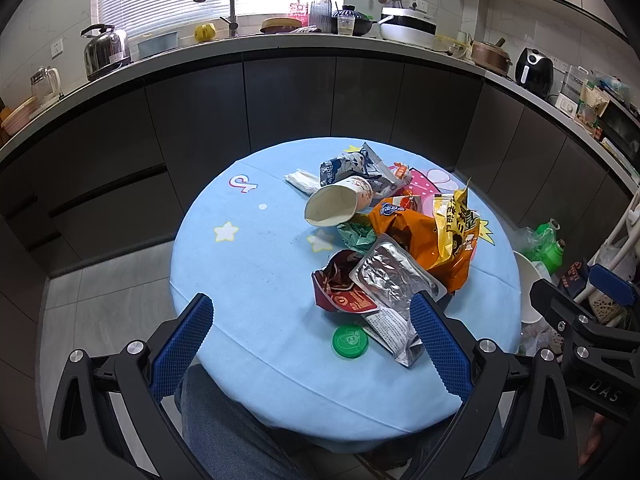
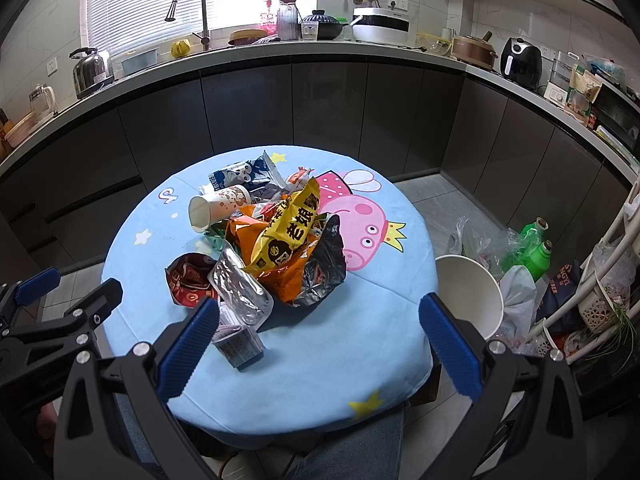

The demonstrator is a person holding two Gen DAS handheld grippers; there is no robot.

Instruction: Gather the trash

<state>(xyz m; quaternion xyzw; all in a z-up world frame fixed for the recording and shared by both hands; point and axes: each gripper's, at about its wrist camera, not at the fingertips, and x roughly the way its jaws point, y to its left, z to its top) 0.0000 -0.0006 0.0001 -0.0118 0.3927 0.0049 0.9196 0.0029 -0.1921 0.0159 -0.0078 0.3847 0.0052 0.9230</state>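
Observation:
A pile of trash lies on the round blue table [image 1: 248,280] [image 2: 344,352]: a tipped paper cup [image 1: 340,202] [image 2: 218,206], an orange and yellow snack bag [image 1: 436,236] [image 2: 286,236], a silver foil pouch [image 1: 394,280] [image 2: 240,288], a red wrapper [image 1: 340,288] [image 2: 190,280], a blue-white wrapper [image 1: 354,166] [image 2: 240,172] and a green lid [image 1: 350,342]. My left gripper [image 1: 312,344] is open over the table's near edge, its right finger beside the foil pouch. My right gripper [image 2: 320,344] is open above the near edge, right of the pile.
A white bin [image 2: 472,292] [image 1: 528,292] stands on the floor right of the table, with plastic bags and green bottles [image 2: 536,248] behind it. A white rack [image 2: 600,280] stands at the far right. Dark cabinets and a cluttered counter [image 1: 304,46] run behind.

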